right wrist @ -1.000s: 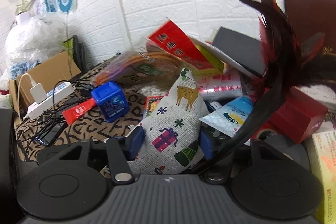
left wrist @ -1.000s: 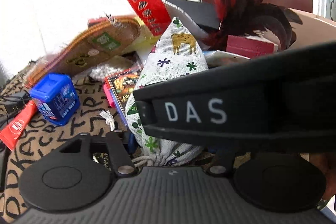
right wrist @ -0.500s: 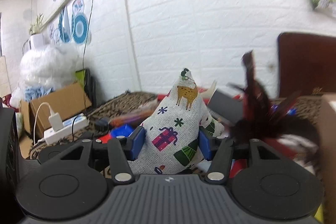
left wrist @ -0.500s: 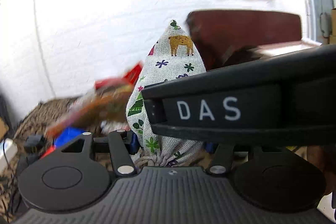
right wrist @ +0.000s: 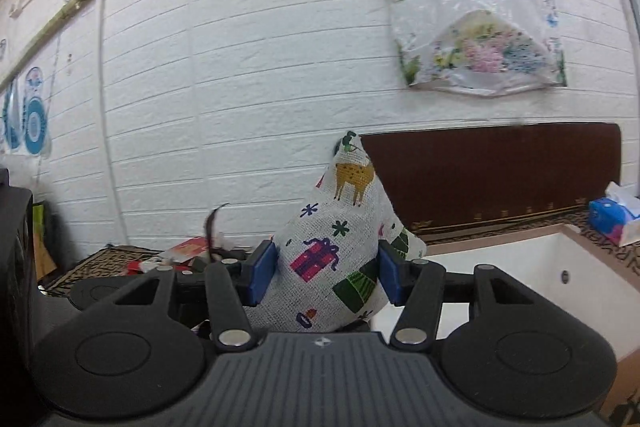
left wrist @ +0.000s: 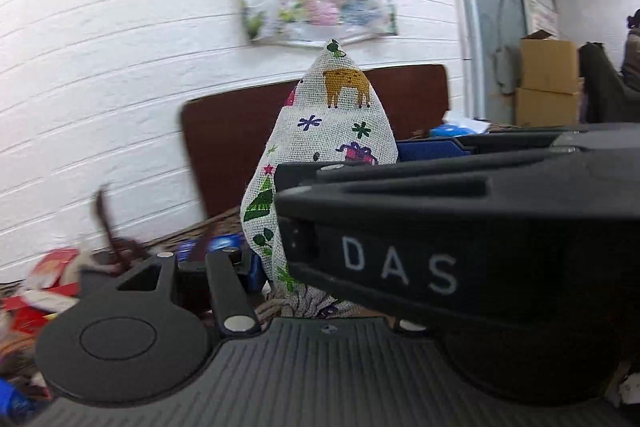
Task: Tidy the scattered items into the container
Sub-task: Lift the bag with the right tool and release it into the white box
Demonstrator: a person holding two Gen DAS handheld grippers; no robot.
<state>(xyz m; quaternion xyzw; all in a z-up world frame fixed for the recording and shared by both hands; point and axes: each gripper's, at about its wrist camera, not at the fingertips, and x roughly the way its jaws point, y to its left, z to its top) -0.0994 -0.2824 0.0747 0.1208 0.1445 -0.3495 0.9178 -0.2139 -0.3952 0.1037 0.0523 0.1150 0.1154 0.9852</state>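
A printed cloth drawstring pouch (right wrist: pixel 332 259) with deer and gift motifs stands up between the blue pads of my right gripper (right wrist: pixel 326 277), which is shut on it and holds it in the air. The same pouch (left wrist: pixel 324 147) shows in the left wrist view, where my left gripper (left wrist: pixel 320 267) also seems shut on it near the drawstring end; the right gripper's black body hides the left gripper's right finger. A white-lined cardboard box (right wrist: pixel 516 267) lies open just right of the pouch. The scattered items (right wrist: pixel 188 255) lie low on the patterned cloth to the left.
A white brick wall with a hanging floral plastic bag (right wrist: pixel 476 11) is straight ahead. A dark brown board (right wrist: pixel 492 171) leans against the wall behind the box. A blue tissue pack (right wrist: pixel 612 219) sits at far right. Stacked cardboard boxes (left wrist: pixel 548 83) stand beyond a doorway.
Both grippers have lifted the pouch up and swung right, away from the pile. The feather duster and clutter have dropped out of view and the open box has come into view.
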